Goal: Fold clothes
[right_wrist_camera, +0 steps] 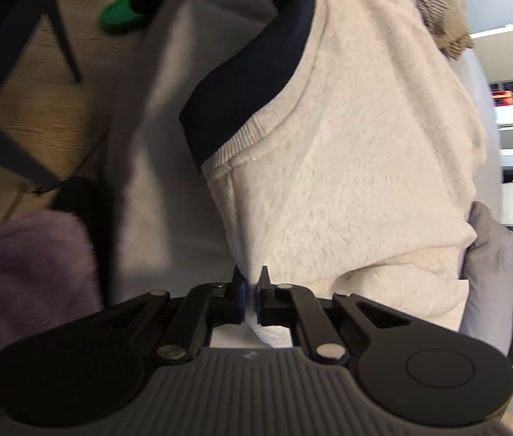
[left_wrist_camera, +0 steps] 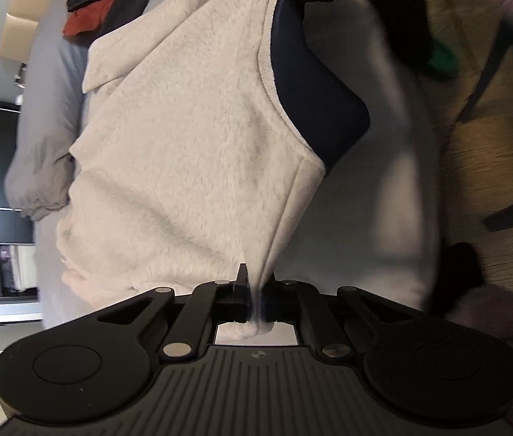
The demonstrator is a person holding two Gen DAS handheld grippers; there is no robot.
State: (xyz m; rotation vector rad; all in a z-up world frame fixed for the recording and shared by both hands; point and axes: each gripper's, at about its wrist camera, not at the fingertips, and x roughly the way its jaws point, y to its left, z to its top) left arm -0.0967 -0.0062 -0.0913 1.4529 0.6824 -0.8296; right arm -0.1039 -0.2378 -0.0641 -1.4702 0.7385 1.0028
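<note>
A cream fleece sweatshirt [left_wrist_camera: 191,152] with a dark navy neckline lining [left_wrist_camera: 314,83] fills the left wrist view. My left gripper [left_wrist_camera: 255,283] is shut on a pinch of its shoulder fabric, which runs down between the pads. In the right wrist view the same cream sweatshirt [right_wrist_camera: 358,167] hangs ahead, its navy collar [right_wrist_camera: 256,87] at the upper left. My right gripper [right_wrist_camera: 252,287] is shut on the other shoulder edge, a thin fold of cloth squeezed between the blue-faced pads. The garment's lower part is hidden.
A light grey bedsheet [left_wrist_camera: 49,116] lies under the sweatshirt. Red and black clothes [left_wrist_camera: 92,3] are piled at the far end. A brown striped garment [right_wrist_camera: 438,11] lies at the upper right. A purple sleeve [right_wrist_camera: 31,272], wooden floor [right_wrist_camera: 38,116] and a green slipper [right_wrist_camera: 121,18] show beside the bed.
</note>
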